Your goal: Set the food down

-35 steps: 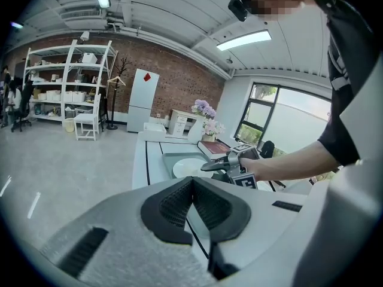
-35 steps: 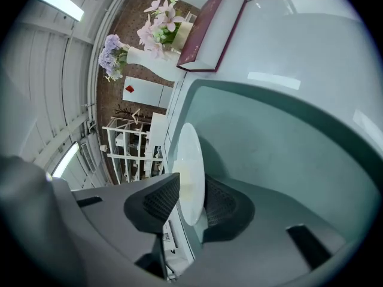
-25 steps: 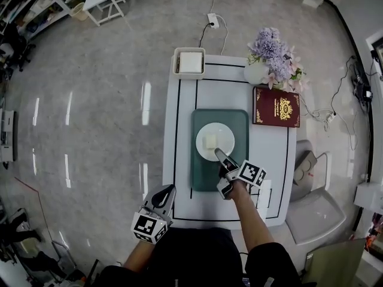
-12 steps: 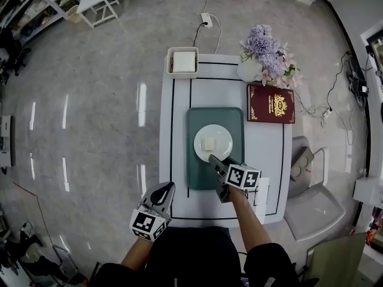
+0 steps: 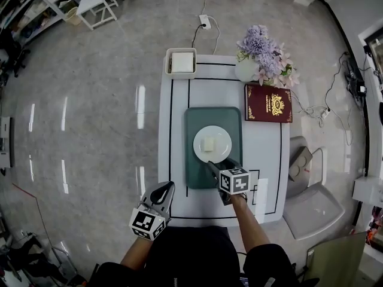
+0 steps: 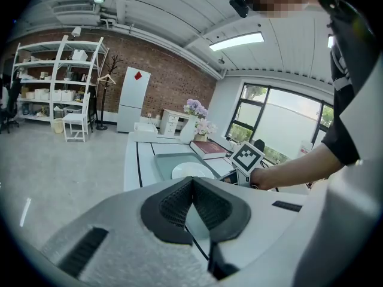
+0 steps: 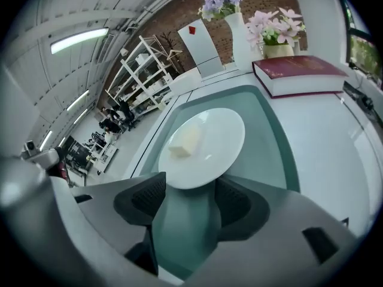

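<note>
A pale block of food [image 5: 208, 143] lies on a white plate [image 5: 218, 137] that rests in the green tray [image 5: 194, 160] at the middle of the white table [image 5: 173, 136]. My right gripper [image 5: 214, 167] points at the plate's near rim, jaws opening. In the right gripper view the food [image 7: 185, 141] and the plate [image 7: 221, 136] lie just beyond my right gripper [image 7: 190, 190], with only the tray [image 7: 266, 154] between the pads. My left gripper [image 5: 164, 190] hangs off the table's front left corner. In its own view the left gripper [image 6: 192, 181] has its pads touching at the tips, empty.
A dark red book [image 5: 268, 103] lies at the table's right, a vase of flowers [image 5: 246, 69] behind it. A white square container [image 5: 181, 61] stands at the far left corner. A white card [image 5: 261, 199] lies near my right hand. A grey seat [image 5: 311, 211] stands to the right.
My right gripper has drawn back from the plate's rim toward me and its jaws have spread. The plate and food stay on the tray. The left gripper has held still.
</note>
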`<state>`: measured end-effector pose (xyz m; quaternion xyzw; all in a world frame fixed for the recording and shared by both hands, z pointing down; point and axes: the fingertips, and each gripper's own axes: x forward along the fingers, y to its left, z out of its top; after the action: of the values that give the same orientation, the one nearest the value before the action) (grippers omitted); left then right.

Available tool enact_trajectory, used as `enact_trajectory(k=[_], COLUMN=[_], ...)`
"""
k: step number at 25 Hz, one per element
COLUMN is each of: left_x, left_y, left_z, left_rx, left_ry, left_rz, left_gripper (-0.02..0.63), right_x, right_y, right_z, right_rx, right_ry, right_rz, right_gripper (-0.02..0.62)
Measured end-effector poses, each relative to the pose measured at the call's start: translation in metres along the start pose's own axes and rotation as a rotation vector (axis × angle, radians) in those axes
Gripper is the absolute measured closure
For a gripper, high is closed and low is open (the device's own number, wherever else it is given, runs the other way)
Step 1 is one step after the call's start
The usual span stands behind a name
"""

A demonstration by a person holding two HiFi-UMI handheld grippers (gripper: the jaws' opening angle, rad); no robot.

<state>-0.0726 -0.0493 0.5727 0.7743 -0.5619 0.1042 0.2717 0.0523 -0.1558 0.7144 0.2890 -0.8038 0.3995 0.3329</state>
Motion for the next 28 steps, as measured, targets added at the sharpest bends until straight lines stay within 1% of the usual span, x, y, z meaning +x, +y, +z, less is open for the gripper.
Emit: enact_trajectory(k=[9, 15, 21, 24, 26, 28], left_x=[-0.003, -0.004, -0.005, -0.006, -0.005, -0.005], left_y=[-0.006, -0.014, -0.024, -0.029, -0.032, -0.035], left_z=[-0.001, 0.0, 0.001, 0.003, 0.005, 0.008], left_rx=[0.009, 0.029, 0.045, 0.058, 0.065, 0.073], left_ry=[-0.005, -0.014, -0.024, -0.028, -0.034, -0.041], left_rz=[-0.01, -0.032, -0.055, -0.07, -0.079, -0.089], left_gripper=[0.6, 0.6, 0.6, 0.6, 0.6, 0.6], right_x=[-0.015, -0.027, -0.047, -0.062, -0.074, -0.087], right_y=[-0.004, 0.002, 0.017, 0.029, 0.035, 0.041], right_z=[-0.014, -0.014, -0.008, -0.003, -0.001, 0.002], right_rx=[0.059, 0.062, 0.034, 0.006, -0.019, -0.052], right_ry=[-0.018, -0.057, -0.133, -0.193, -0.236, -0.279], right_rz=[-0.008, -0.005, -0.012, -0.015, -0.024, -0.042], right_gripper=[0.356, 0.356, 0.357, 0.359, 0.383, 0.444])
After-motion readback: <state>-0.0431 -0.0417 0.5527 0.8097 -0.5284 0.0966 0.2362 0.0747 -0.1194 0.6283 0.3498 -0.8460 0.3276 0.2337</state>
